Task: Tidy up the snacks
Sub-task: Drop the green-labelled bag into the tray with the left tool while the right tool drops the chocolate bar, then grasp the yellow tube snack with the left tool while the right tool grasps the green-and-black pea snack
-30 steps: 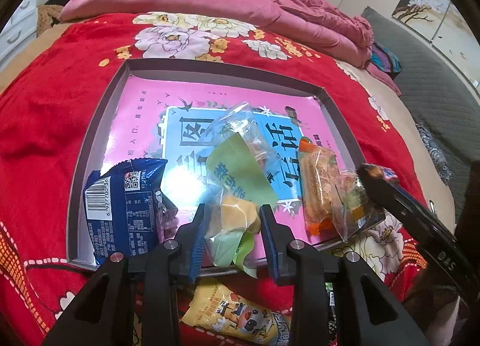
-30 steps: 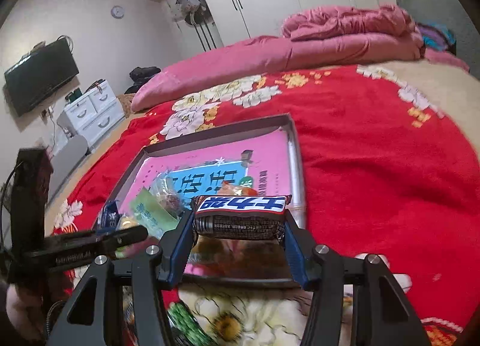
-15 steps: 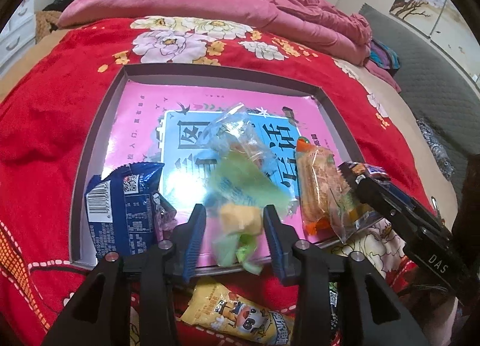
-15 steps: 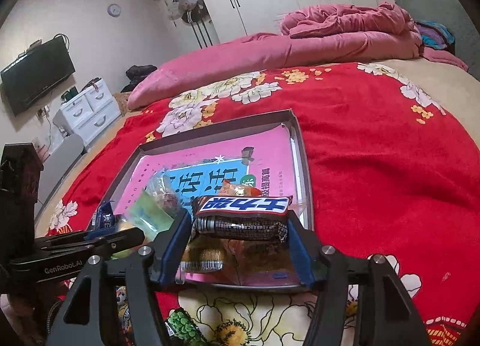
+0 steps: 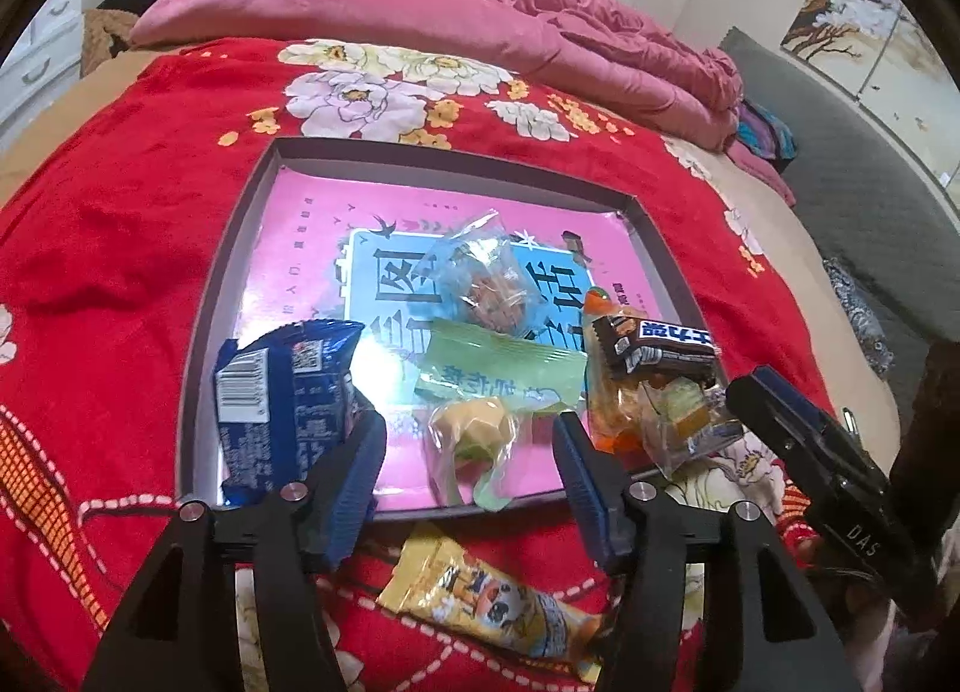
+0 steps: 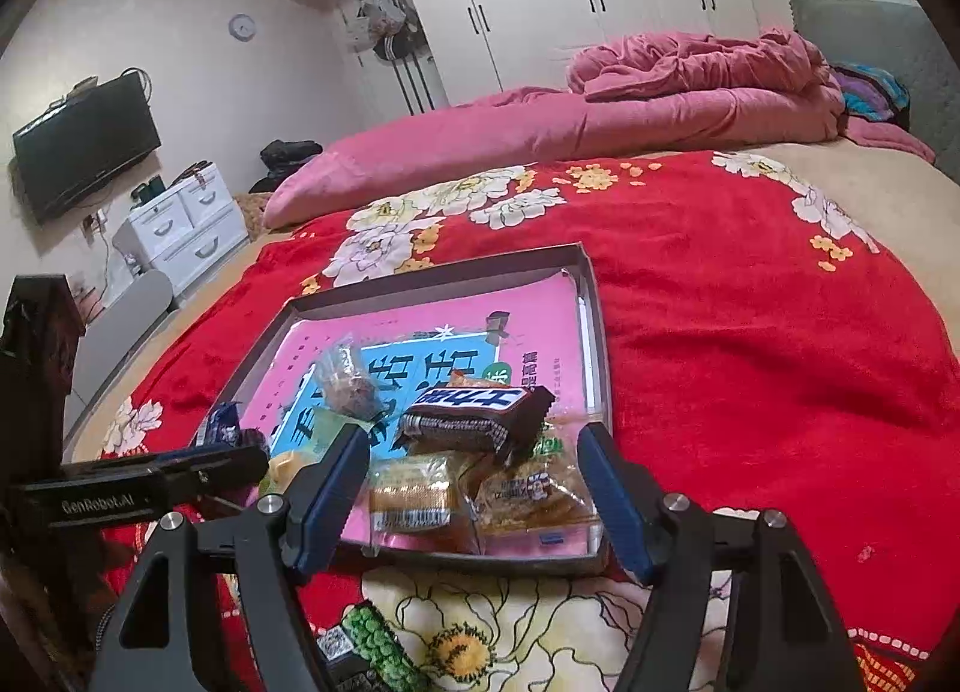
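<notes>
Hovering at the near edge of the shallow grey cardboard tray (image 5: 204, 296), the left gripper (image 5: 471, 452) and right gripper (image 6: 474, 482) have just been opening, both empty. The brown chocolate bar (image 6: 474, 416) seemingly perches on clear-wrapped pastries and may slide.

Bright indoor light glares white off my tray's (image 5: 198, 332) glossy pink liner. Around the tray the fisheye bends everything, corners go black, and detail stays slightly soft.
</notes>
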### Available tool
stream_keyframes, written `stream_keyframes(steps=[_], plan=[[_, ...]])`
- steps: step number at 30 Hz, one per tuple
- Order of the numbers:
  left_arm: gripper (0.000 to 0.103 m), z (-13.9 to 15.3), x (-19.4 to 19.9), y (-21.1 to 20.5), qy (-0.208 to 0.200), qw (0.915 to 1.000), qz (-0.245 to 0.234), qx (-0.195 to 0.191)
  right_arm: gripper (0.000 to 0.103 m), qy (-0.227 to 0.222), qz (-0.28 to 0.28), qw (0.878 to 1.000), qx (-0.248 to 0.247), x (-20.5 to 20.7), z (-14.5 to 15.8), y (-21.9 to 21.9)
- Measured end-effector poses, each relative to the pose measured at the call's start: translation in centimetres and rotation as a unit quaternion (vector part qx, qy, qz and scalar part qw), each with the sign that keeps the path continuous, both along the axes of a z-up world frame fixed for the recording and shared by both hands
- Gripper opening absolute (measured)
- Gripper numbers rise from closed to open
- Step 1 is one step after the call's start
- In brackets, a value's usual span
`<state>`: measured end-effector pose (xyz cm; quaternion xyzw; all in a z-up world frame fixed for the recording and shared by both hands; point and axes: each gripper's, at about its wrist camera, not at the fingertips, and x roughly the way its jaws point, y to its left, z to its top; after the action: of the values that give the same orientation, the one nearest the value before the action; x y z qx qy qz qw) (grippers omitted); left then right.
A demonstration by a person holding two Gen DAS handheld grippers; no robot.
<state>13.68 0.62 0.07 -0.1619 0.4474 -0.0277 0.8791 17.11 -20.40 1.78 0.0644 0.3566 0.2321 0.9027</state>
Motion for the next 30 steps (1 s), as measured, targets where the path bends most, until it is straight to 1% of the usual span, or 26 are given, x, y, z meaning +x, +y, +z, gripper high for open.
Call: stream_keyframes(steps=[4,6,11,16,22,27,30], plan=[[0.062,0.4,-1.2,0.5,0.002,0.9999,0.003,-0.014,0.072,-0.003,0.02,1.0,0.008,-1.2,0.5,-0.1],[0.062,0.4,-1.8,0.6,0.006,0.9998,0.003,-0.021,0.075,-0.003,0.041,0.999,0.013,-2.0,1.0,0.1],[0.063,0.0,-3.0,0.7,0.023,0.9993,0.007,-0.03,0.077,-0.004,0.086,0.996,0.01,-4.0,1.6,0.9],[0.063,-0.5,-3.8,0.8,0.036,0.9986,0.016,-0.036,0.077,-0.009,0.112,0.993,-0.029,-5.3,1.4,1.8],[0.063,-1.5,-4.6,0.5,0.057,0.9967,0.023,-0.054,0.077,0.005,0.142,0.989,-0.051,-6.1,0.7,2.2],[0.063,-2.5,-4.9,-0.4,0.078,0.9943,0.019,-0.07,0.077,0.014,0.171,0.98,-0.098,-7.1,-0.4,3.0],[0.063,-2.8,-4.9,-1.2,0.085,0.9938,0.013,-0.071,0.077,0.021,0.188,0.974,-0.123,-7.6,-1.2,3.5]])
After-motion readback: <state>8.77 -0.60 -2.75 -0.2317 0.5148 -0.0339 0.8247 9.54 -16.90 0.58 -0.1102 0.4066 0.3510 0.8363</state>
